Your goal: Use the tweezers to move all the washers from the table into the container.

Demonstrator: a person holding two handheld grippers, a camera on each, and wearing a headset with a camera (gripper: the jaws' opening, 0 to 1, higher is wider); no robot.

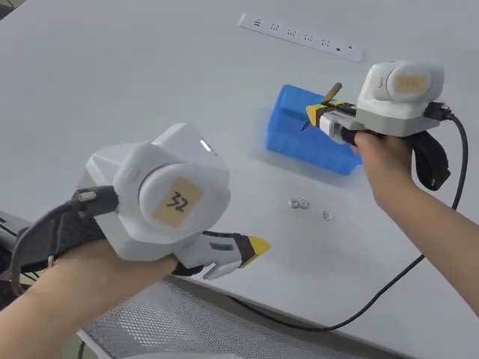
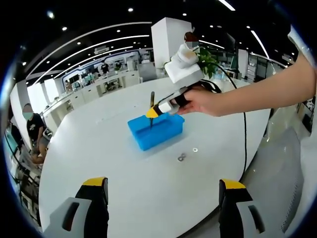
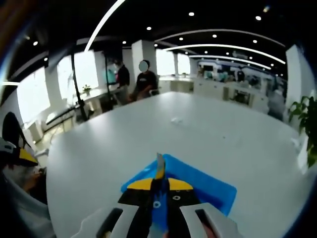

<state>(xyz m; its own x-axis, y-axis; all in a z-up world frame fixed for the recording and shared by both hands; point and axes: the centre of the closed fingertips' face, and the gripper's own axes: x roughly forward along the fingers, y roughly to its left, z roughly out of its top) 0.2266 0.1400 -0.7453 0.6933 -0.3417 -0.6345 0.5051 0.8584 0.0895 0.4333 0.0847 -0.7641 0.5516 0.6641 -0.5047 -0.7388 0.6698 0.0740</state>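
Three small metal washers lie on the white table: a touching pair (image 1: 299, 203) (image 2: 182, 158) and a single one (image 1: 327, 216) (image 2: 195, 149). Behind them sits the blue container (image 1: 299, 142) (image 2: 156, 131) (image 3: 213, 188). My right gripper (image 1: 318, 114) (image 2: 158, 110) (image 3: 158, 184) is shut on the tweezers (image 1: 331, 93) (image 2: 151, 106) (image 3: 159, 166), held upright over the container with the tips pointing down into it. My left gripper (image 1: 254, 247) (image 2: 163, 186) hovers open near the table's front edge, with nothing between its jaws.
A white power strip (image 1: 299, 35) lies at the far side of the table. The right gripper's black cable (image 1: 389, 284) runs across the table's near right part and over its edge. A grey mesh seat (image 1: 172, 318) is below the front edge. People stand in the background.
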